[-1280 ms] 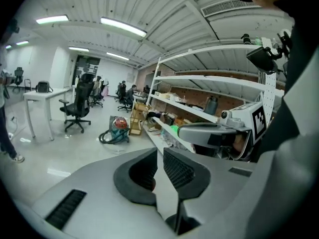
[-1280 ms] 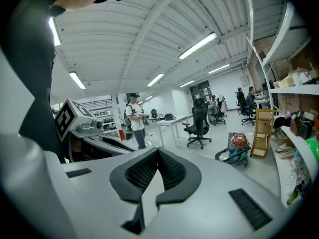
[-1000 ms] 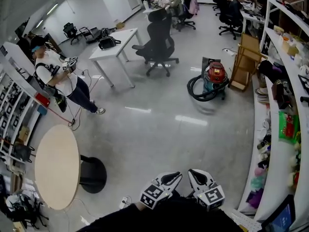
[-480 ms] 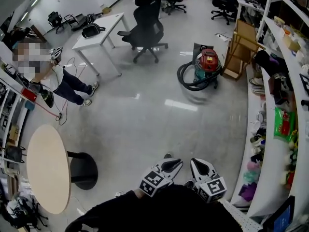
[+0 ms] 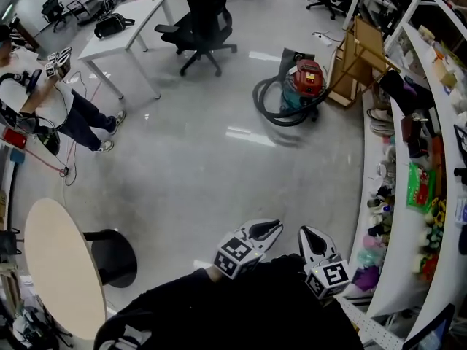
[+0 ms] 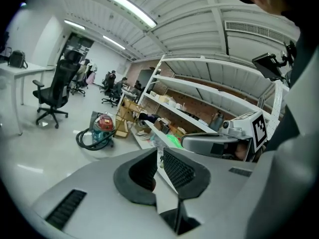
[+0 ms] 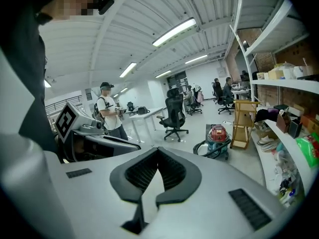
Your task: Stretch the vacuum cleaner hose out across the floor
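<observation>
vacuum cleaner hose (image 5: 281, 120), still coiled, has drifted up the head view; left hand-held gripper (image 5: 267, 229) and right hand-held gripper (image 5: 309, 236) remain shut, empty, far from it, so stretching hasn't begun.

bare floor (image 5: 219, 170) ahead, round table (image 5: 62, 265) at left, shelves (image 5: 406, 275) along right

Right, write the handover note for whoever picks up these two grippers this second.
Left gripper: shut, empty.
Right gripper: shut, empty. Both are held close to the body.
Vacuum cleaner: far across the floor, beside the wooden frame. Its hose lies looped on the floor against it.
Done: nothing, hose not yet touched.
Left: walk over, grip the hose, pull it out across the floor.
</observation>
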